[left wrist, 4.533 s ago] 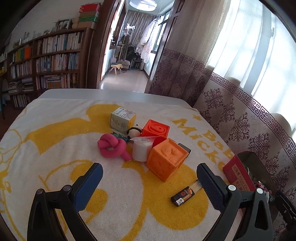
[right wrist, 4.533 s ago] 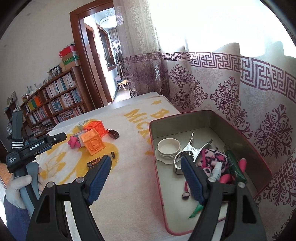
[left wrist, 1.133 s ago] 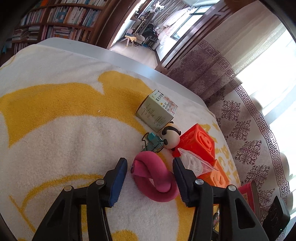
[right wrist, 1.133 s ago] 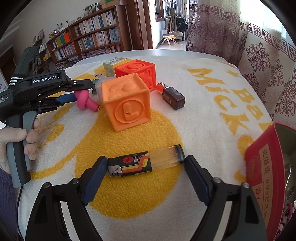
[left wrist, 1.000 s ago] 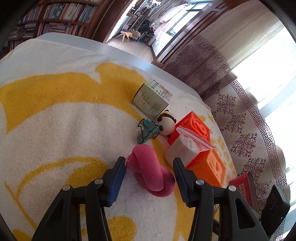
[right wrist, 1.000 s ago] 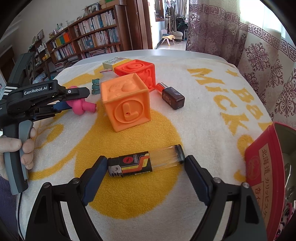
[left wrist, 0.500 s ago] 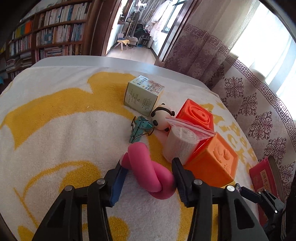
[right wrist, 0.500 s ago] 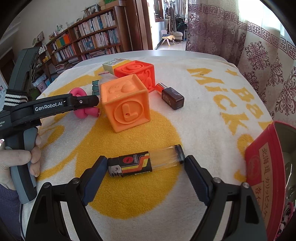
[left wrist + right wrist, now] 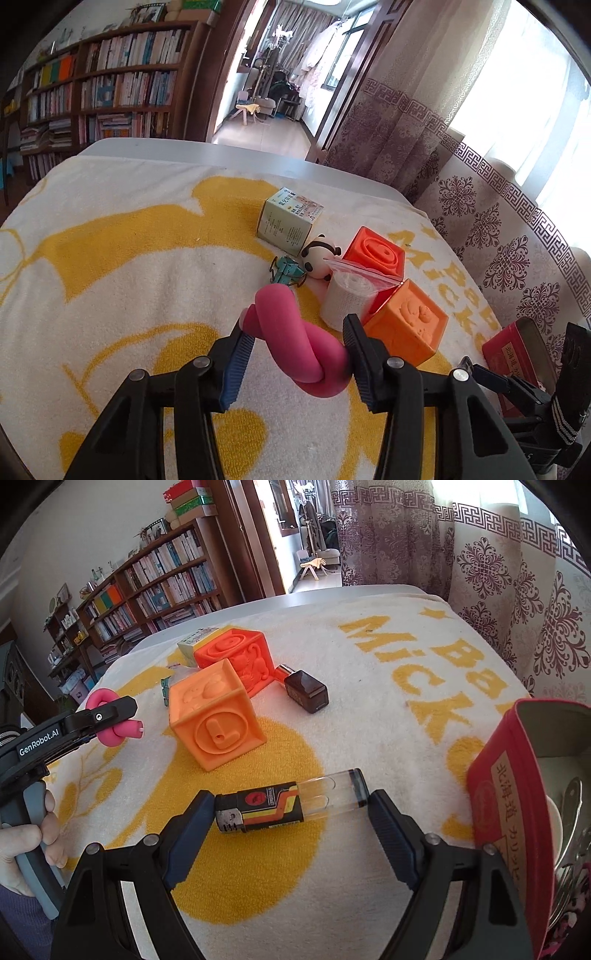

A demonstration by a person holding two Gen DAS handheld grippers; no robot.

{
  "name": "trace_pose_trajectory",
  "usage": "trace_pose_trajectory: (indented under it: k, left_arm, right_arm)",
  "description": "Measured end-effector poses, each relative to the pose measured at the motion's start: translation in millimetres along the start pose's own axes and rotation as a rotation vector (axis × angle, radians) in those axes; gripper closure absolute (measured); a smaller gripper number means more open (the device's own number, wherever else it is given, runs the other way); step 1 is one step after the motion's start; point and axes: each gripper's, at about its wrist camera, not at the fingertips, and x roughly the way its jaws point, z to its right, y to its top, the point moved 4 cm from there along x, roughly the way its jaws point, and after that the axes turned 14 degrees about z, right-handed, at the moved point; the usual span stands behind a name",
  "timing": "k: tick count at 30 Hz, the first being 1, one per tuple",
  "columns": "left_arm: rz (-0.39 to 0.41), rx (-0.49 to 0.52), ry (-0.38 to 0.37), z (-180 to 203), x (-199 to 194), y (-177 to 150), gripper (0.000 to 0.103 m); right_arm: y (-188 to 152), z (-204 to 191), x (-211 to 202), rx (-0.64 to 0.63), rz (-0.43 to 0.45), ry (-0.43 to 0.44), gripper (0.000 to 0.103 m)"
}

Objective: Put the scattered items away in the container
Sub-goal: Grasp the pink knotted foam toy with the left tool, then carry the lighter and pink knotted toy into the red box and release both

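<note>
Pink knot [image 9: 295, 339] in left gripper [image 9: 295, 354]

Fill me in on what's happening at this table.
A person is tidying odds and ends into a red tin using two handheld grippers. The left gripper is shut on a knotted pink toy and holds it just above the towel. The right gripper is open, its fingers on either side of a lighter lying on the towel.

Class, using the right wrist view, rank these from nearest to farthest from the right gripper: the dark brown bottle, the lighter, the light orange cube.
1. Lighter: between the right gripper jaws.
2. Light orange cube: beyond, slightly left.
3. Dark brown bottle: farther back, centre.
</note>
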Motion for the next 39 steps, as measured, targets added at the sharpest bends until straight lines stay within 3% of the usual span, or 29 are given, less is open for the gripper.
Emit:
trace_pose_trajectory:
  k: [6,12,20,30,39]
  left_arm:
    - [0.04,0.037,-0.015,14.2,-10.9,4.9,0.052]
    - [0.047,0.045,-0.055,25.3,-16.4,5.7,0.052]
    - [0.052,0.064,-0.105,41.8,-24.4,4.0,0.052]
    - [0.017,0.078,-0.166,66.9,-25.4,-6.4,0.052]
    - [-0.014,0.123,-0.294,134.2,-39.7,-23.2,0.052]
  right_arm:
    - [6.8,0.6,-10.6,-0.001,0.069,-0.026,0.016]
    - [1.5,4.4,-26.8,0.076,0.082,-0.054,0.016]
    - [10.6,-4.9,-108.0,0.033,0.212,-0.074,0.016]
    - [-11.1,90.9,-199.3,0.187,0.287,-0.277,0.016]
    - [-29.4,136.9,-226.8,0.255,0.305,-0.35,0.016]
